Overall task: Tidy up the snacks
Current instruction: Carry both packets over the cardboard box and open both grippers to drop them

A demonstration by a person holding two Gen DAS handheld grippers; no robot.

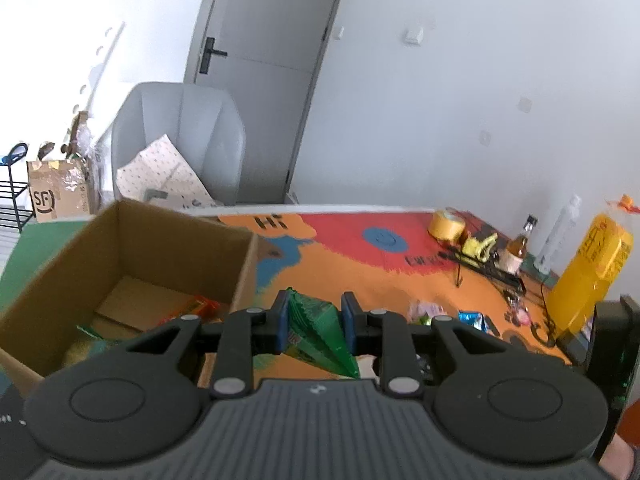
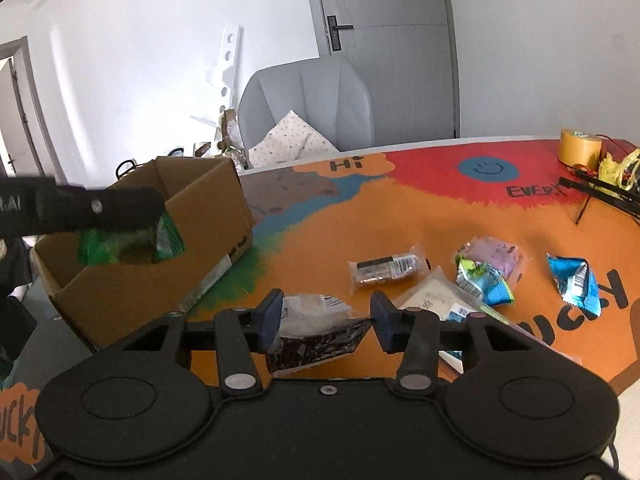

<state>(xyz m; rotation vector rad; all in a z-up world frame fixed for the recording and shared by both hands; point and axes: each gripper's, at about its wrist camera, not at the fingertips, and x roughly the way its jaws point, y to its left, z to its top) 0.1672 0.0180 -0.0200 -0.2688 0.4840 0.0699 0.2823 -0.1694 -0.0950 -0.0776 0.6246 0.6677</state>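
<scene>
We clamp a green packet (image 1: 316,332) in our left gripper (image 1: 313,322) beside the cardboard box (image 1: 132,248), which already holds some snacks; our right gripper (image 2: 325,322) brackets a dark packet (image 2: 316,344) unclamped, others still litter the tabletop (image 2: 400,220)

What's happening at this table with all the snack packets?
A person is sorting snacks into a cardboard box with a handheld gripper in each hand. The left gripper is shut on a green packet, carried over the box. The right gripper has a dark packet between its fingers. Several packets still lie on the orange mat.
</scene>
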